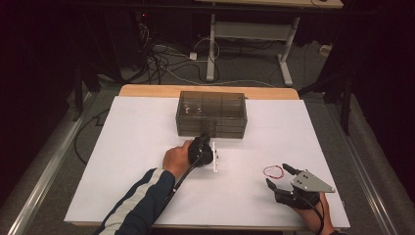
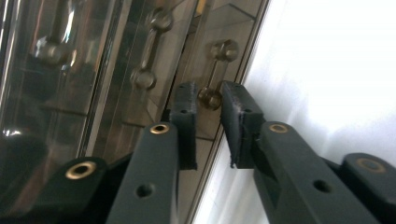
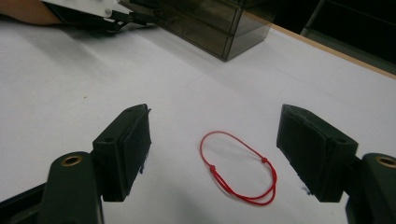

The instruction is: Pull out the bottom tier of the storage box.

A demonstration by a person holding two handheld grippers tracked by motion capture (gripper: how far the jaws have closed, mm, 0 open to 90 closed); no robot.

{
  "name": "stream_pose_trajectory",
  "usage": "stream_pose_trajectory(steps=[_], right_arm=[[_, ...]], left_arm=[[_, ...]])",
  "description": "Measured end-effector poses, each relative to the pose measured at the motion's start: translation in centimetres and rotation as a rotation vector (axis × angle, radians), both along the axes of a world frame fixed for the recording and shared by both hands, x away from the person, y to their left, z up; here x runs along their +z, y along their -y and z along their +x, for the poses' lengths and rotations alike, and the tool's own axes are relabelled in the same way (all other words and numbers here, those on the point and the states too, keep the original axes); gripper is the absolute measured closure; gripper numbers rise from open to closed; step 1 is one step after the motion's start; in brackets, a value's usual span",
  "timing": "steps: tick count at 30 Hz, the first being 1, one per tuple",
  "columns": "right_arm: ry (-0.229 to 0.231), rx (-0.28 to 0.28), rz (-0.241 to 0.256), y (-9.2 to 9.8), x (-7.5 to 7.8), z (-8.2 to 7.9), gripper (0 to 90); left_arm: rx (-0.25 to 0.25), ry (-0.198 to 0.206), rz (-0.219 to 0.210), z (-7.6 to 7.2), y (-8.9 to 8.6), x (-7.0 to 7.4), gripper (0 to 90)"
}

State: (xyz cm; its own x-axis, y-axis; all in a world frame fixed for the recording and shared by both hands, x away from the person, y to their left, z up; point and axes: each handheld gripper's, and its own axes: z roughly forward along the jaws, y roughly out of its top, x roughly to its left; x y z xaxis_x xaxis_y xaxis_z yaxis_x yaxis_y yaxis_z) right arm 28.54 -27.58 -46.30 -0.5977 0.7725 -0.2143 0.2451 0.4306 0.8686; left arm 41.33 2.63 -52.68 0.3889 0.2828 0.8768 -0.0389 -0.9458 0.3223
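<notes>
Your left gripper (image 2: 208, 109) has the drawer box (image 1: 211, 113) hard against its front, its jaws a narrow gap apart around a drawer handle (image 2: 215, 74), so only backward is free. Between your right gripper (image 3: 215, 154)'s wide-apart jaws lies just the red cord loop (image 3: 239, 168); bare white tabletop (image 1: 137, 147) stretches ahead to the box.

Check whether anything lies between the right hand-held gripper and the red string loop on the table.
Nothing visible does. The right hand-held gripper has its jaws wide open, and the red string loop lies flat on the white table just ahead of it. The smoky drawer box stands well beyond.
</notes>
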Motion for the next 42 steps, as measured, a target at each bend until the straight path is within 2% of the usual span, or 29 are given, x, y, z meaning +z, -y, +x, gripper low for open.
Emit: stream_pose_trajectory(steps=[4,5,6,9,14,19,29,32,33,34,35,36,38,39,41,42], right_arm=[[0.001,0.0,-0.004,0.0,0.0,0.0,26.7],[0.003,0.004,-0.003,0.1,0.0,0.0,26.7],[0.005,0.009,-0.001,0.1,0.0,0.0,26.7],[0.003,0.014,-0.003,0.0,0.1,-0.2,26.6],[0.003,0.022,-0.002,0.0,0.1,-0.1,26.6],[0.007,0.025,-0.004,0.0,0.1,-0.2,26.6],[0.003,0.023,-0.007,-0.1,0.1,-0.2,26.6],[-0.004,0.029,-0.004,0.0,0.1,-0.2,26.6],[-0.008,0.03,-0.005,-0.1,0.1,-0.2,26.3],[-0.009,0.03,-0.004,-0.1,0.1,-0.2,26.1],[-0.008,0.031,-0.002,0.0,0.1,-0.2,26.1],[-0.007,0.03,0.0,0.0,0.1,-0.3,26.1],[-0.003,0.03,0.0,0.1,0.2,-0.2,26.0],[-0.003,0.031,0.002,0.1,0.2,-0.2,25.9],[-0.003,0.031,0.004,0.1,0.3,-0.2,25.9],[-0.003,0.031,0.004,0.1,0.3,-0.2,25.9]], left_arm=[[0.004,0.024,0.03,-0.1,0.2,-0.1,75.7],[0.003,0.032,0.05,-0.1,0.2,-0.2,76.1],[-0.006,0.089,0.121,-0.3,0.3,-0.6,76.5],[-0.004,0.098,0.138,-0.3,0.4,-0.7,77.3],[-0.008,0.085,0.101,-0.4,0.1,-0.5,77.4],[-0.011,0.088,0.109,-0.8,0.1,-0.4,77.4],[-0.033,0.047,0.092,-2.0,-0.1,-0.3,77.0],[-0.033,0.026,0.067,-2.0,-0.3,-0.1,76.5],[-0.043,-0.007,0.032,-2.1,-0.5,0.3,76.2],[-0.042,-0.018,0.003,-2.2,-0.6,0.6,76.1],[-0.042,-0.018,0.003,-2.2,-0.6,0.6,74.8],[-0.048,-0.045,-0.058,-2.4,-1.0,1.3,74.8],[-0.053,-0.063,-0.111,-2.6,-1.4,2.0,75.0],[-0.053,-0.063,-0.111,-2.6,-1.4,2.0,79.6],[-0.042,-0.108,-0.193,-2.6,-2.2,3.3,84.2],[-0.042,-0.108,-0.193,-2.6,-2.2,3.3,86.8]])
